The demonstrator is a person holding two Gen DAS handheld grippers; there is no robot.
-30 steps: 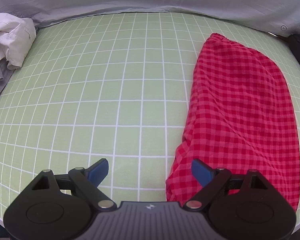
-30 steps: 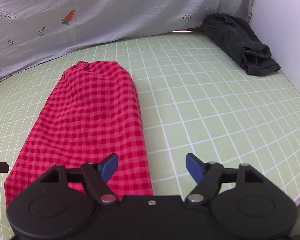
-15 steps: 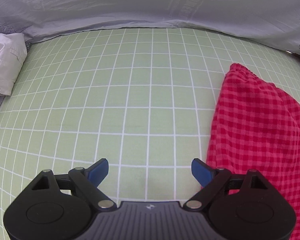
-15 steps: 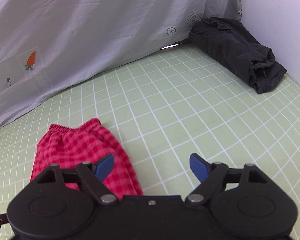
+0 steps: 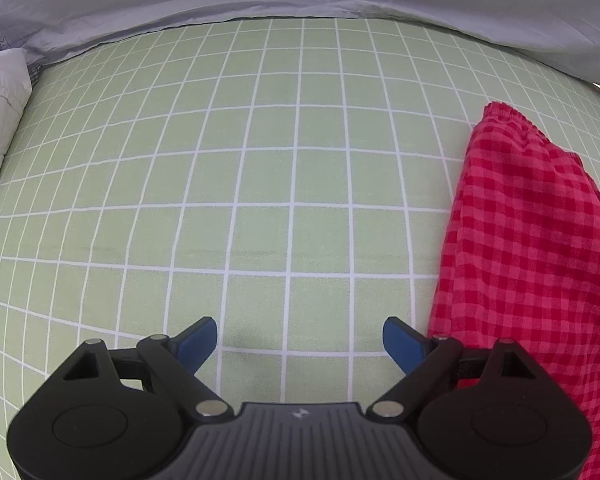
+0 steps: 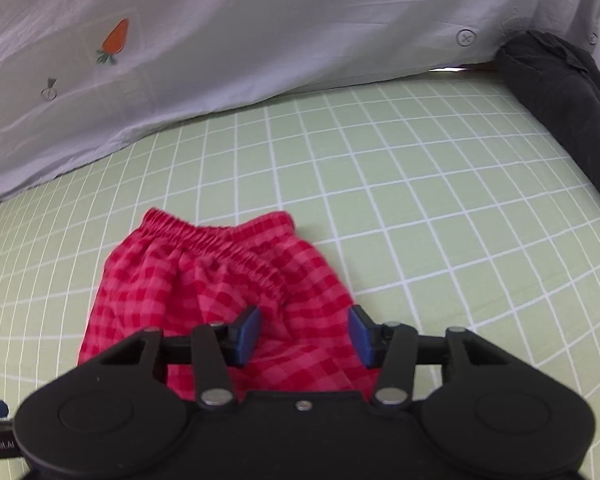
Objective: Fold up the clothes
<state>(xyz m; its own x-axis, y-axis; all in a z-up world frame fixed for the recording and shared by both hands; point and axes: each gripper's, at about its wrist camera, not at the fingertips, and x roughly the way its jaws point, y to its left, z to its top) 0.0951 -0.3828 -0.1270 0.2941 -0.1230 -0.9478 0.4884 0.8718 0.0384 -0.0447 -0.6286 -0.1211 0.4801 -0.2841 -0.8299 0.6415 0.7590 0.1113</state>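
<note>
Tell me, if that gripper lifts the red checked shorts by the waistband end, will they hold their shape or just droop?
Probably droop. The red checked shorts look like thin woven cloth, with soft folds below the gathered waistband, so they would likely hang limp. They seem light. The right gripper is closing with cloth between its fingers; the green checked sheet may drag slightly on the trailing fabric.

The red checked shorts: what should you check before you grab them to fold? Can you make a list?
1. Red checked shorts lie flat on the green grid sheet: ok.
2. Right gripper over the waistband end, jaws closing, cloth between them: ok.
3. Pads pressing the cloth: not ok yet.
4. Left gripper open: ok.
5. Left gripper over the shorts: not ok, beside them.
6. Black clothes out of the way: ok.
</note>
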